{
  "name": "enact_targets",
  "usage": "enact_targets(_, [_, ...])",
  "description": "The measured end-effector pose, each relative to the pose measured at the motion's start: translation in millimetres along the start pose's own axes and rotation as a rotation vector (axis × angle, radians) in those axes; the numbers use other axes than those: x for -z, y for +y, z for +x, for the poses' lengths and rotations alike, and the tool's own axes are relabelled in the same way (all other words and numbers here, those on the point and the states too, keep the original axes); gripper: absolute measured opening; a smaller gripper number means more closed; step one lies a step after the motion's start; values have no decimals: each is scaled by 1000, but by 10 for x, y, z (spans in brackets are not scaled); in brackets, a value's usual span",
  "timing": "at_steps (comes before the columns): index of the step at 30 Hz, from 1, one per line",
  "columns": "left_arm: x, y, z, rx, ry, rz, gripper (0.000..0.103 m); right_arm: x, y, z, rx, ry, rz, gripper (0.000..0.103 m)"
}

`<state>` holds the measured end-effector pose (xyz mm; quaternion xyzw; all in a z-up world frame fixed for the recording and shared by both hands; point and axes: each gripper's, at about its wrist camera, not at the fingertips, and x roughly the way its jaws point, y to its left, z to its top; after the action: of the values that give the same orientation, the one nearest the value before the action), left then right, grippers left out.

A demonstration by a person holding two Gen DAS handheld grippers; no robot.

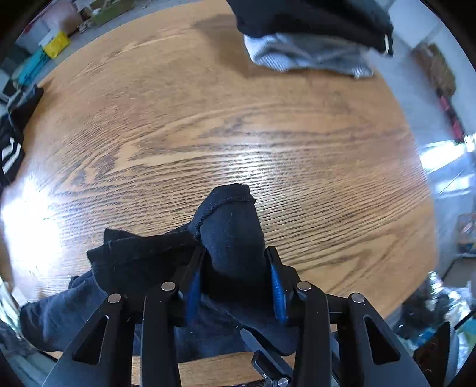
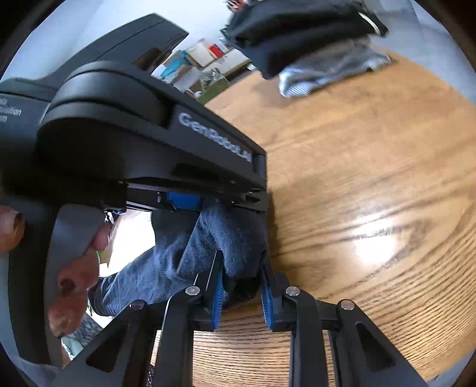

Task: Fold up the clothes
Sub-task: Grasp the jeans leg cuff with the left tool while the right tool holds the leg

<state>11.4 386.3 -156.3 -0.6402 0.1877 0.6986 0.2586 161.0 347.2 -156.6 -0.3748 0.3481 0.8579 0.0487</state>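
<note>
The dark navy garment (image 1: 232,238) is bunched up between the blue-padded fingers of the left tongs (image 1: 235,277), which are clamped on a fold of it, the cloth rising in a hump ahead of the fingertips and trailing back and to the left over the near edge of the wooden bench (image 1: 238,134). In the right wrist view the same garment (image 2: 235,238) is pinched between the pads of the right tongs (image 2: 242,288), closed on the cloth; it stretches from there up to the blue pad of the left tool (image 2: 148,134), whose black body fills the left half of that view, so both tongs grip one garment close together near the bench's near edge. A person's fingers (image 2: 74,279) curl round the left tool's handle. There is one garment in hand. At the far side of the bench sits one stack of two folded pieces: a black one (image 1: 315,20) on top of a grey ribbed one (image 1: 306,56), well apart from the tongs. Another black cloth with white stripes (image 1: 12,148) hangs at the bench's left edge. The bench between the tongs and the stack is bare wood with bright glare patches. Beyond the bench, boxes and coloured clutter (image 1: 53,44) show on the floor, blurred.
</note>
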Motion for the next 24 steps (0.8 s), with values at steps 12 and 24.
enact_targets(12, [117,866,-560,266,-120,-141,36,45,674,-134,7,-33,-223,23])
enact_targets(24, [376,1437,-738,545,-201,-147,36,92,1173,-40,60,-35,-395,23])
